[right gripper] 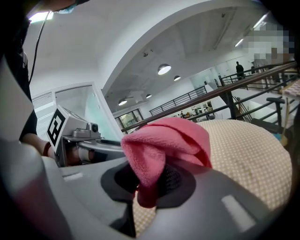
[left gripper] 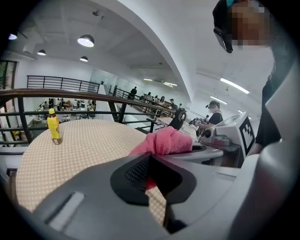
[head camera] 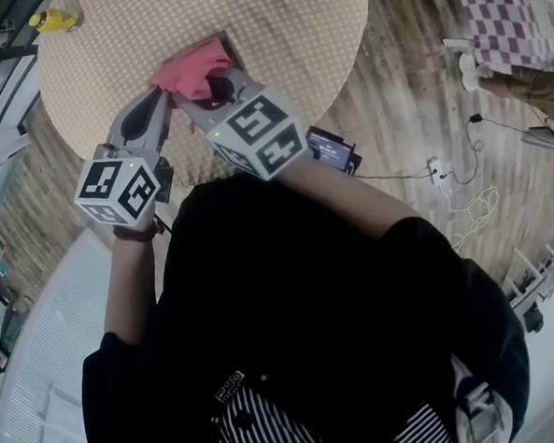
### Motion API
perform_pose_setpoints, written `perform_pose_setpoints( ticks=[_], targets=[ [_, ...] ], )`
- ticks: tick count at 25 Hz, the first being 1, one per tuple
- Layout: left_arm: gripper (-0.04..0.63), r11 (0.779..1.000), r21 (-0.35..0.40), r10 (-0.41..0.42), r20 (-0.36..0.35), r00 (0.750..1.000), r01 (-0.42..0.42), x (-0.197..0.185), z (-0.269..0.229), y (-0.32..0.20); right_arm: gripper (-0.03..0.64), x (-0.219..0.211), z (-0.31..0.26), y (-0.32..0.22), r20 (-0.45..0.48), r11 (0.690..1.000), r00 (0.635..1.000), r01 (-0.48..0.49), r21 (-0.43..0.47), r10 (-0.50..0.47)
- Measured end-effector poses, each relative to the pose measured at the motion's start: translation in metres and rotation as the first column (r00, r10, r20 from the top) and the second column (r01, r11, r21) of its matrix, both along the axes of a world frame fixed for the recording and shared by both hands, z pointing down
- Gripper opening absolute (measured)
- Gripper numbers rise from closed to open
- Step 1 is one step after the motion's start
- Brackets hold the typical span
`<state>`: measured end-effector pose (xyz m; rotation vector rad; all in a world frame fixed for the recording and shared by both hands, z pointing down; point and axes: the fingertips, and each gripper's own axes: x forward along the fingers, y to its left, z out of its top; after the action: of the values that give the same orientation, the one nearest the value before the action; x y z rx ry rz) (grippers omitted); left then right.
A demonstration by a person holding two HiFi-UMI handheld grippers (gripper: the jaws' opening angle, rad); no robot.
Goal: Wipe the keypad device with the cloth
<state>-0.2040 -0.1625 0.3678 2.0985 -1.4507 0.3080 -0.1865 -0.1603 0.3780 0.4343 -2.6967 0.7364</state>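
Your head camera looks steeply down over your own chest onto the round desk (head camera: 322, 35) and sees the left tongs (head camera: 163, 94) and right tongs (head camera: 191, 98) from behind. Each tongs camera rides low behind its own jaws, looking out almost level across the desktop, very near the pink cloth (right gripper: 164, 140). The two face inward toward each other, so each catches the other's marker cube at its edge. All three views share the cloth and the dotted desktop. The head view and the left gripper view also share the yellow bottle (head camera: 54, 20).
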Motion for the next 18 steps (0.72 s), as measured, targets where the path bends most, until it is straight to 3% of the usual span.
perform_pose_setpoints(
  ticks=[7,18],
  targets=[
    [0.002,0.999,-0.035,0.026,-0.005,1.0,-0.026,-0.011,0.028,-0.023,0.069,-0.009,0.025,-0.017,-0.058,0.998,0.997,-0.053,-0.017,0.052],
    [0.002,0.989,-0.125,0.084,0.03,0.996,-0.08,-0.015,0.07,-0.041,0.069,-0.015,0.065,-0.033,-0.121,0.996,0.991,-0.06,-0.065,0.052]
  ],
)
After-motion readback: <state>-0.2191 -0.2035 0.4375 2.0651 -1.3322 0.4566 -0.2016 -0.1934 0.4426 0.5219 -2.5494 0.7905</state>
